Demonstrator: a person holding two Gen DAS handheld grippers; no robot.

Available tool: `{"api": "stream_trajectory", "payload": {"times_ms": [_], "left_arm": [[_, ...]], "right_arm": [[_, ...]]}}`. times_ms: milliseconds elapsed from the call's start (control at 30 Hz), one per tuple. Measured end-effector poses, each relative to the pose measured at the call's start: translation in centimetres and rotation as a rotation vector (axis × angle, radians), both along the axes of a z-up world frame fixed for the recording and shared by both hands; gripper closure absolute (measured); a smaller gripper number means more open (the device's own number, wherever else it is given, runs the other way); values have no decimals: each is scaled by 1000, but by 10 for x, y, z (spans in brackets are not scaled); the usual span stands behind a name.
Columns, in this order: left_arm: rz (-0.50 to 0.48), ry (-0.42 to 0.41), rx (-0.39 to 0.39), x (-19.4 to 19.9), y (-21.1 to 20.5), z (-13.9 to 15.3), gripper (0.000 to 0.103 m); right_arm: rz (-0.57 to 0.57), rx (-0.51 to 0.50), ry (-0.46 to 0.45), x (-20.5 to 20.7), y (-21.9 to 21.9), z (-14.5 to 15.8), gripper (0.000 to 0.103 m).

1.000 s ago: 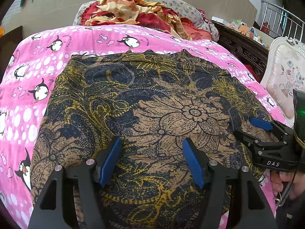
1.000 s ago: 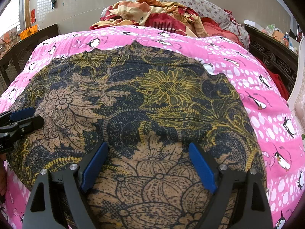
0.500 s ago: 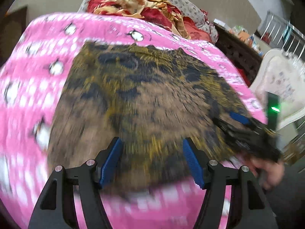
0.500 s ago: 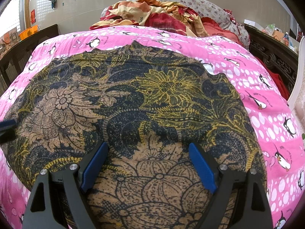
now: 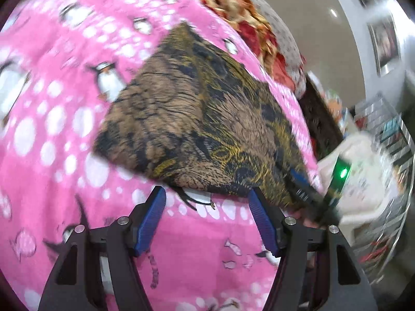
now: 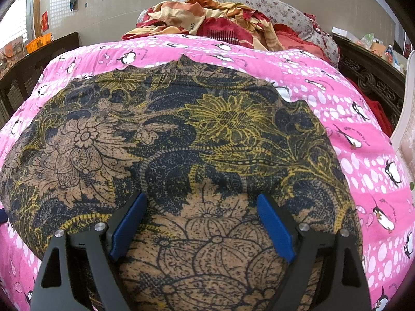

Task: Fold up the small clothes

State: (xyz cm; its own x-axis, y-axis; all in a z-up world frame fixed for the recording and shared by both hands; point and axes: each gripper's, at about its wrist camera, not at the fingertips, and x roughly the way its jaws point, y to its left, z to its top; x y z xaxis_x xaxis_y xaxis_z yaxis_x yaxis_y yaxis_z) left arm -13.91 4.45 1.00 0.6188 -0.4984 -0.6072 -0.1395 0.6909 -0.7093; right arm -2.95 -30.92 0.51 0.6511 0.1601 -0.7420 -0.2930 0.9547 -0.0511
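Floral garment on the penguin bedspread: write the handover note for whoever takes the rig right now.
Left claw: open, empty, over the pink penguin bedspread just off the garment's near edge; its view is blurred.
Right claw: open, empty, over the garment's near part.
Brown, navy and yellow floral garment: spread flat on the bedspread.
Done: laid out; no fold visible.
Left: grip the near edge or corners and fold; probably start at the left claw's side.

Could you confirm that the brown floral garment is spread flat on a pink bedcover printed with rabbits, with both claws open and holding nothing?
Not quite: the pink bedcover is printed with penguins, not rabbits, as the right wrist view shows clearly. The rest stands: the brown floral garment is spread flat on it, and the left claw and right claw are both open and holding nothing.
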Motion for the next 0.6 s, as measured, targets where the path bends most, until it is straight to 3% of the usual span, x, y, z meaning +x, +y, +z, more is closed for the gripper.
{"api": "stream_trajectory", "payload": {"times_ms": [67,267,433,500,533,600], "left_arm": [[43,25,-79,-3,9,-5,56],[138,49,-90,25,20,-7,56],[254,55,-202,31,34,-13,56],[227,44,-163,27,23,-12,56],[157,38,-125,28,8,-9,56],[40,22,-165,30,-9,-9,56]], "right_arm": [[-1,-3,-1,0,0,0,13],[-2,-5,-1,0,0,0,13],[-2,-4,-1,0,0,0,13],[-3,-6,-1,0,1,0,13],[-3,-6,-1,0,1,0,13],[-3,-6,0,0,1,0,13]]}}
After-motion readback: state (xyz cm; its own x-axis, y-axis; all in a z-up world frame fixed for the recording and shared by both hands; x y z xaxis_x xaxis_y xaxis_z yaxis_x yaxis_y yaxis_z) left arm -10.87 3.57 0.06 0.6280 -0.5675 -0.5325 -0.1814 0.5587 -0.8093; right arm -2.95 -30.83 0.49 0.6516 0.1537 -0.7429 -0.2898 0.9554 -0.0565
